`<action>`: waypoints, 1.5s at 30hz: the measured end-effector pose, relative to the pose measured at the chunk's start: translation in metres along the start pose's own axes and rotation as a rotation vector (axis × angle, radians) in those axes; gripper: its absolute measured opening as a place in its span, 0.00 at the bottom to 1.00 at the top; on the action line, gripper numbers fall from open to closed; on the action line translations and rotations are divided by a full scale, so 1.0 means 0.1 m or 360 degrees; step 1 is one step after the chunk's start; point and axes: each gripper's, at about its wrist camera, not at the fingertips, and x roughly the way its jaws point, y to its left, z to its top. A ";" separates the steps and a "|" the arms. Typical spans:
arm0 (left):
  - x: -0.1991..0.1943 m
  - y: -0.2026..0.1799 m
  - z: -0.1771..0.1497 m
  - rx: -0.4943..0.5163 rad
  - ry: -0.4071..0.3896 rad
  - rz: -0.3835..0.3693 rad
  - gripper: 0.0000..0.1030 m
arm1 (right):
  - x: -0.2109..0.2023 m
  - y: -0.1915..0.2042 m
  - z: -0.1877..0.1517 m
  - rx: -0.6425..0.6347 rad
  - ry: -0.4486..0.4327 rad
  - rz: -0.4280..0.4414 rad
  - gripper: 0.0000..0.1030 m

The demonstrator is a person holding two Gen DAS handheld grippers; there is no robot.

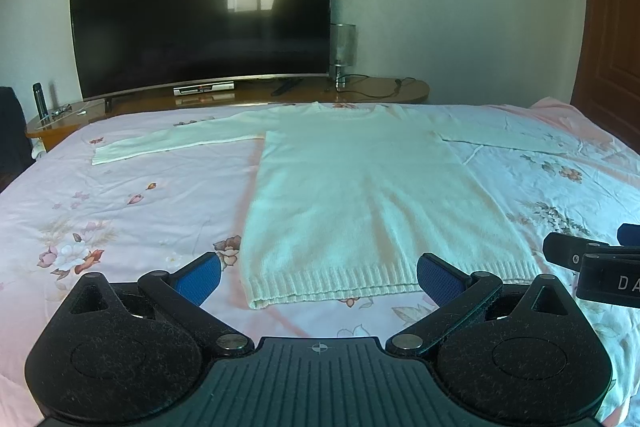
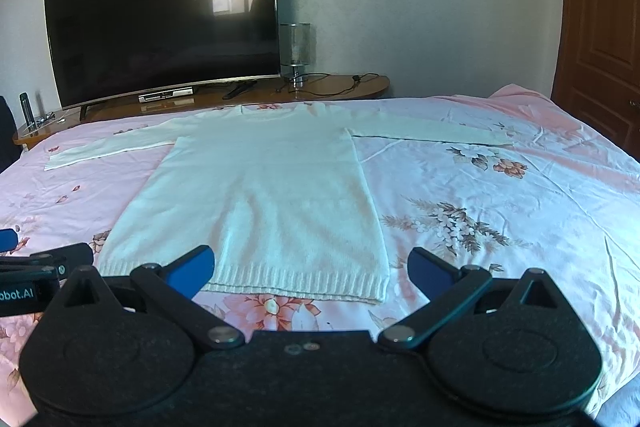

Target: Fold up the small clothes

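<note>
Low in both frames, the left gripper (image 1: 318, 277) and right gripper (image 2: 310, 269) are held with jaws wide and empty. Just beyond, the white knitted long-sleeved sweater (image 1: 360, 195) is spread flat on the pink floral bed (image 1: 120, 211), hem nearest, its long axis running away toward the frame's centre.

1 white knit sweater (image 1: 360, 195), 2 sleeves spread out. 1 floral bedsheet (image 1: 120, 219). 2 tools: left tool (image 1: 318, 281), right tool (image 2: 310, 269). 1 curved TV (image 1: 200, 15), 1 lamp (image 1: 342, 51), 1 set-top box (image 1: 203, 89), 1 remote (image 1: 286, 86), 1 door (image 2: 600, 27).
</note>
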 end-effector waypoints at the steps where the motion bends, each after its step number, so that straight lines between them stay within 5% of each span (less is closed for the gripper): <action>1: 0.00 0.00 0.00 0.0001 0.0000 0.0001 1.00 | 0.00 0.00 0.00 0.0000 0.0001 0.0001 1.00; 32: 0.00 0.08 0.03 -0.0053 0.0017 0.0008 1.00 | 0.00 0.05 0.00 -0.0017 -0.0007 0.0023 1.00; 37: 0.15 0.16 0.11 -0.0074 -0.0002 0.0196 1.00 | 0.01 -0.04 0.04 0.0034 -0.0028 0.0067 1.00; 40: 0.31 0.18 0.21 -0.0046 -0.0002 0.0151 1.00 | 0.06 -0.11 0.10 0.0046 -0.0075 0.0036 1.00; 45: 0.62 0.11 0.55 0.0009 -0.0147 0.0340 1.00 | 0.33 -0.34 0.29 0.0089 -0.0084 0.0035 1.00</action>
